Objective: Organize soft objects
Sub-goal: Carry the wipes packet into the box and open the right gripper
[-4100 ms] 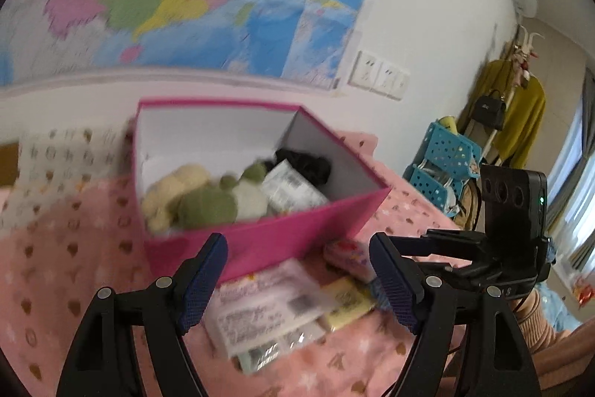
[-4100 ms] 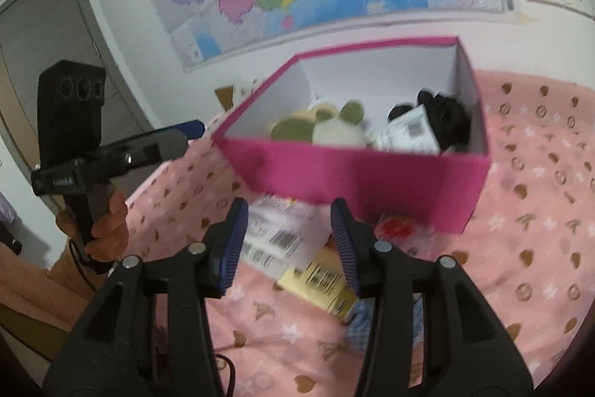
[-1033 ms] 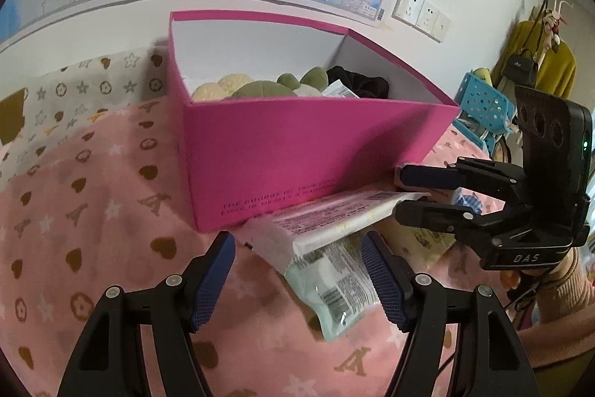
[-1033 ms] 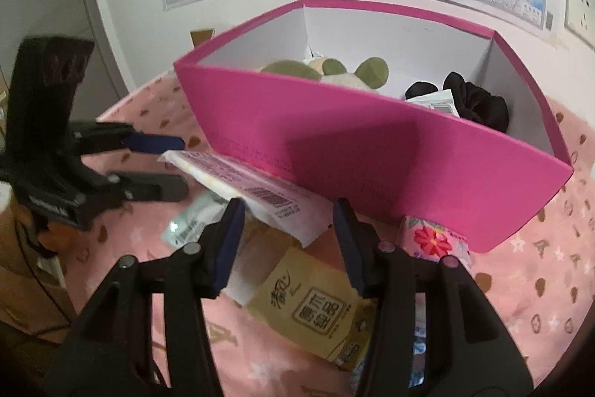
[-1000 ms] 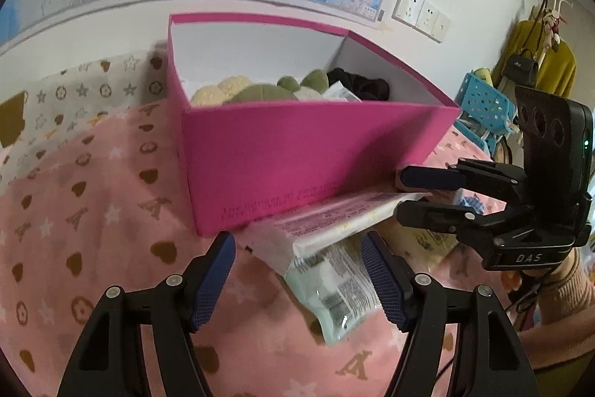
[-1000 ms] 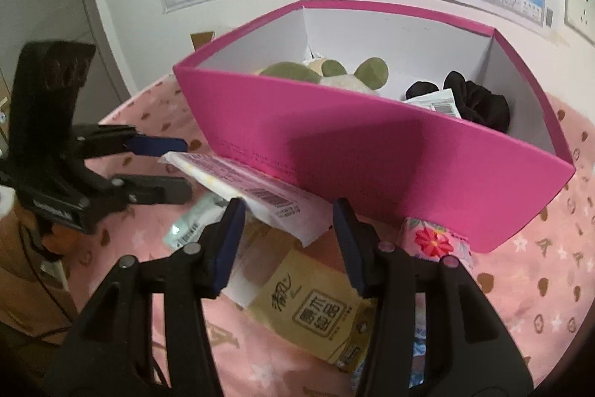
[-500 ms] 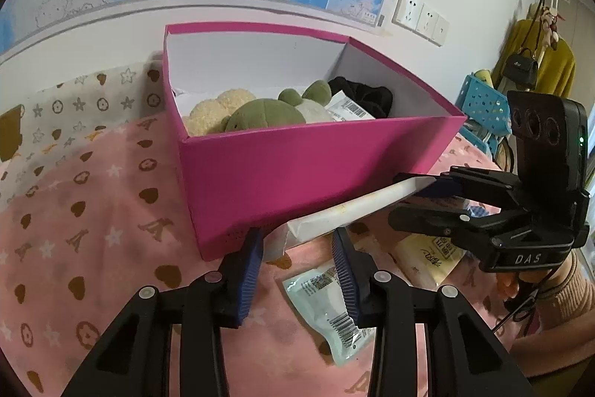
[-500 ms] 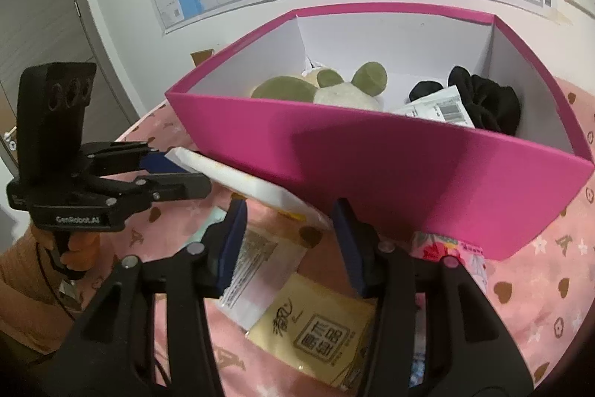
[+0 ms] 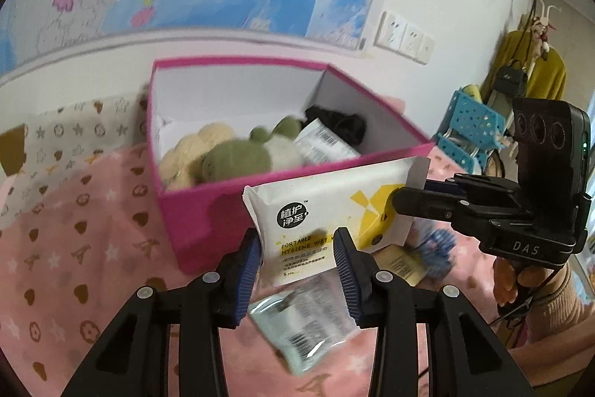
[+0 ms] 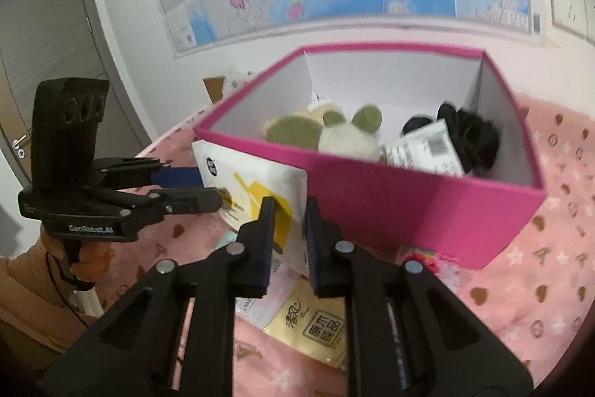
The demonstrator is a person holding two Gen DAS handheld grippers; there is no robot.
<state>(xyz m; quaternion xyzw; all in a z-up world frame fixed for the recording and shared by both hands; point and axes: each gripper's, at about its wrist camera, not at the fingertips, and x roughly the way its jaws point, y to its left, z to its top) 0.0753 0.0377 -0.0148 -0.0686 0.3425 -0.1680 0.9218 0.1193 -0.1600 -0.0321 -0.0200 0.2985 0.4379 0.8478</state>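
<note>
Pink box blocks the wipes pack, clamped by left fingers and closing right fingers.

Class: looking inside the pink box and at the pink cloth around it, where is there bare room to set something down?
Inside the pink cardboard box, the white floor along its back wall, behind the green plush toy and black fabric bundle, is bare. The heart-printed pink cloth beside the box's right wall is clear too. In front, flat packets such as the yellow sachet crowd it.
</note>
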